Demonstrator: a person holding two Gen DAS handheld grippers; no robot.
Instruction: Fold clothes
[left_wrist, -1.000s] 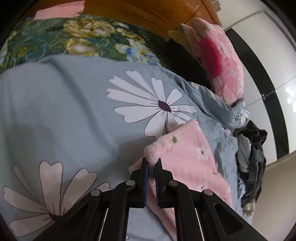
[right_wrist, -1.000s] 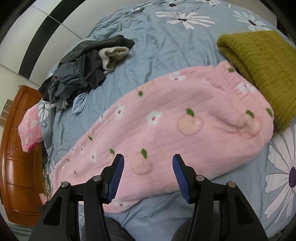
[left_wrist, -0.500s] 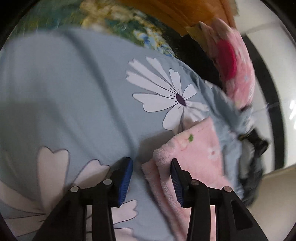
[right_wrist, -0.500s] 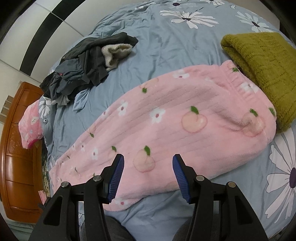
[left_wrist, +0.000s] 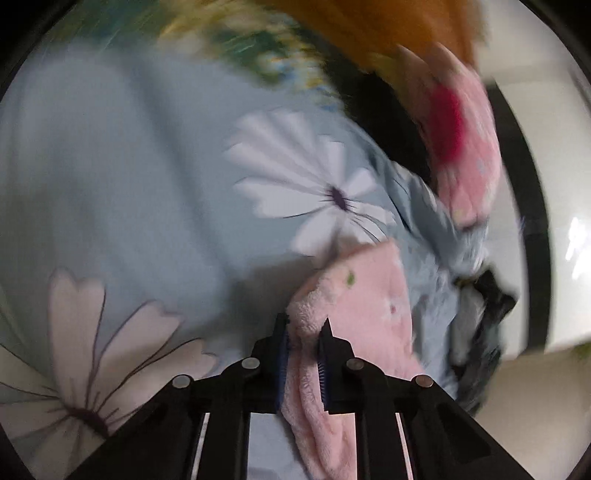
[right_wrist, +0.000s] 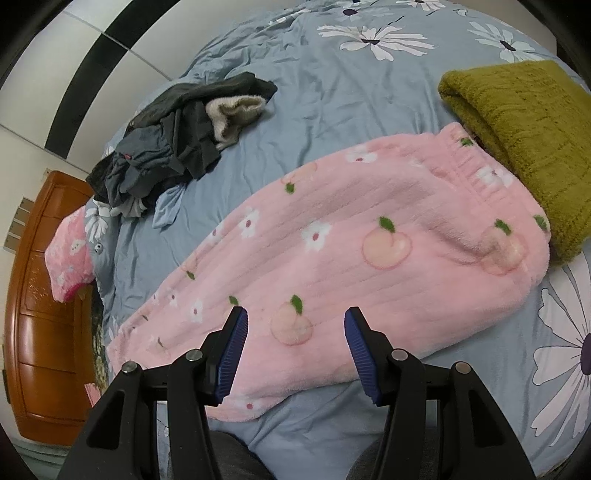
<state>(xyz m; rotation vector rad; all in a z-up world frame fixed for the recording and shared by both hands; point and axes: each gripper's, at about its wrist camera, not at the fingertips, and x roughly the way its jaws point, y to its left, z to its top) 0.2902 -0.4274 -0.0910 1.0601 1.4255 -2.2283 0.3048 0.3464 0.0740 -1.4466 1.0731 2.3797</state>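
Observation:
Pink fleece trousers (right_wrist: 354, 254) with peach and flower prints lie folded lengthwise across the blue flowered bed cover (right_wrist: 332, 92). My left gripper (left_wrist: 303, 328) is shut on the leg-end hem of the pink trousers (left_wrist: 354, 306), seen blurred in the left wrist view. My right gripper (right_wrist: 295, 321) is open and empty, hovering above the near edge of the trousers around their middle. The waistband lies at the right, touching a folded olive knit garment (right_wrist: 535, 129).
A heap of dark grey clothes (right_wrist: 184, 129) lies at the far left of the bed. A pink patterned pillow (right_wrist: 70, 254) hangs off the bed's left edge beside a wooden headboard (right_wrist: 40, 314). The bed's near edge lies under my right gripper.
My left gripper opened half a second ago beside the trouser hem, then shifted right and shut on it. The right gripper stayed open and drifted slightly.

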